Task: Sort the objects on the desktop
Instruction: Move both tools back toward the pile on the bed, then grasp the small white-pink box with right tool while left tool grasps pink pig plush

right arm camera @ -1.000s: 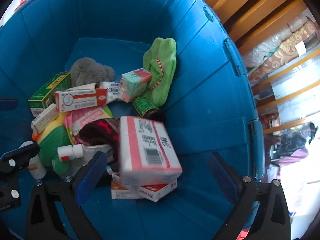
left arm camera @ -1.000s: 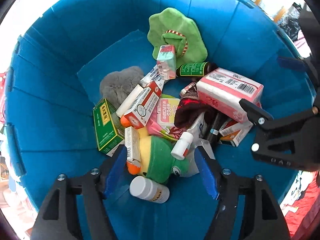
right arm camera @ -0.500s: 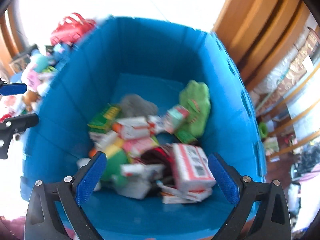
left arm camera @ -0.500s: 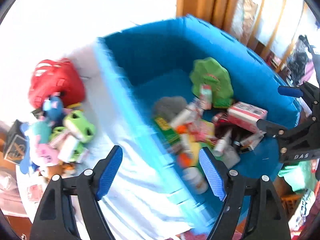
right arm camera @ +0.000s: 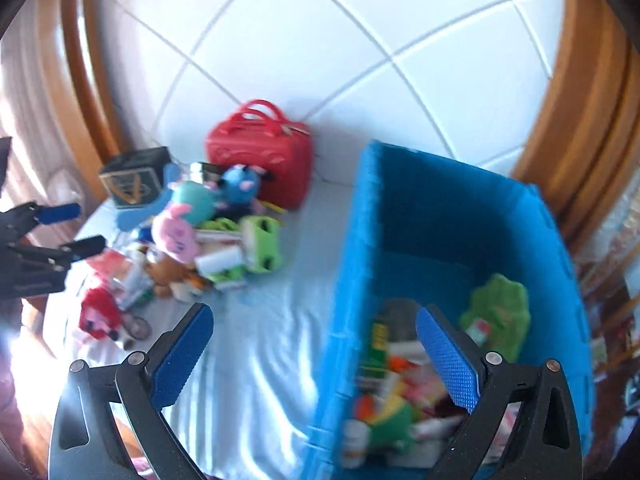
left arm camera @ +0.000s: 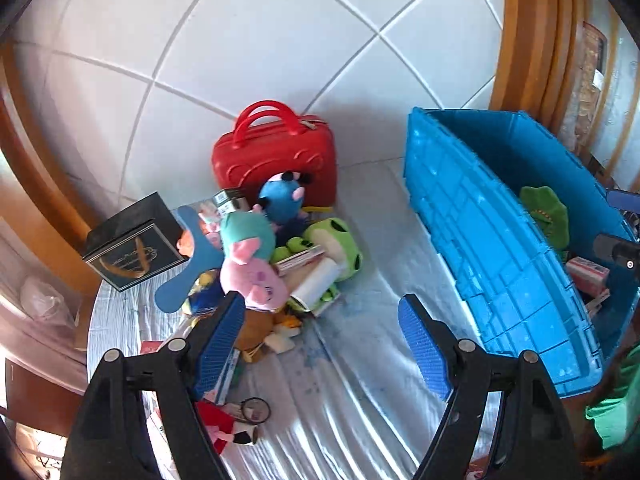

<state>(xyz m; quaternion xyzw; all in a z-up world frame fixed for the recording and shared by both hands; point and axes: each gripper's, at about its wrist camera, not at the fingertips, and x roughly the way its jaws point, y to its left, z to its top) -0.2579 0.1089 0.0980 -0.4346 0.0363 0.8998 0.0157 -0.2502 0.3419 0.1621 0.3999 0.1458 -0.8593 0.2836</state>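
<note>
blue bin [left arm camera: 492, 240], red case [left arm camera: 276, 160], pink pig plush [left arm camera: 252, 276], white tiled wall [left arm camera: 260, 32]

Glossy plastic crate [left arm camera: 492, 248] — plush toys [left arm camera: 256, 276] — wrinkled cloth [left arm camera: 360, 380].

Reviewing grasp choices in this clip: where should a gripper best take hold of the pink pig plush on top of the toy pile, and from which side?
Probably across the pink pig plush at its rounded body, coming from above. It lies on top of the pile, wedged against the green frog plush, so its sides are crowded. The left gripper is open.
</note>
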